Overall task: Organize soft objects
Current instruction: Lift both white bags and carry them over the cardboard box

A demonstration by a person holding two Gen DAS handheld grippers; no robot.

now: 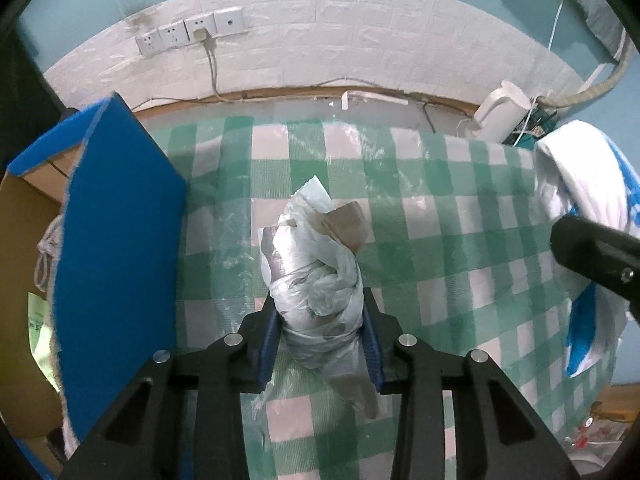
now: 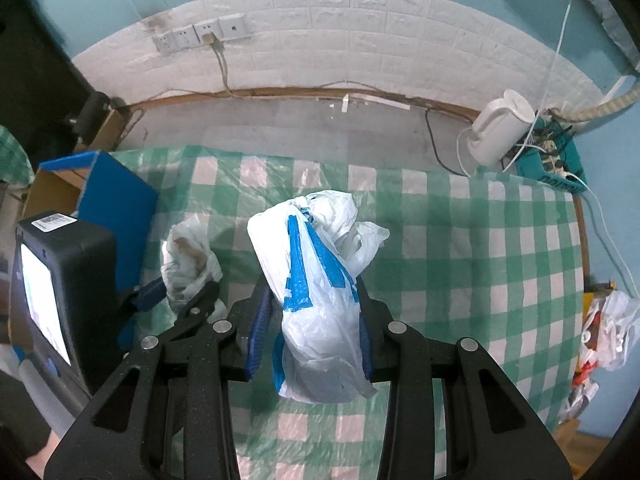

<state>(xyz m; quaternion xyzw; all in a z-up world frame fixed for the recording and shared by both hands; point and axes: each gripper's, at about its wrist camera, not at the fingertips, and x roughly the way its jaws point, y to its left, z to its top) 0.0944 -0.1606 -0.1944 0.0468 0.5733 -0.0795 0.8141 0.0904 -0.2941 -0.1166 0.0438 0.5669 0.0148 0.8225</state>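
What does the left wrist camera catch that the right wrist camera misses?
Only the left view shows inside the blue cardboard box, with string in it. Only the right view shows the litter pile beyond the table's right edge. Both show the checked tablecloth, the wall sockets, the white kettle, and both tongs' bags: the knotted grey-white bag and the blue-and-white bag.

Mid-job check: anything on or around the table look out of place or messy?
Mostly fine. Both claws grip knotted plastic bags. One oddity: off the right edge of the checkered table, crumpled bags and litter lie loose.
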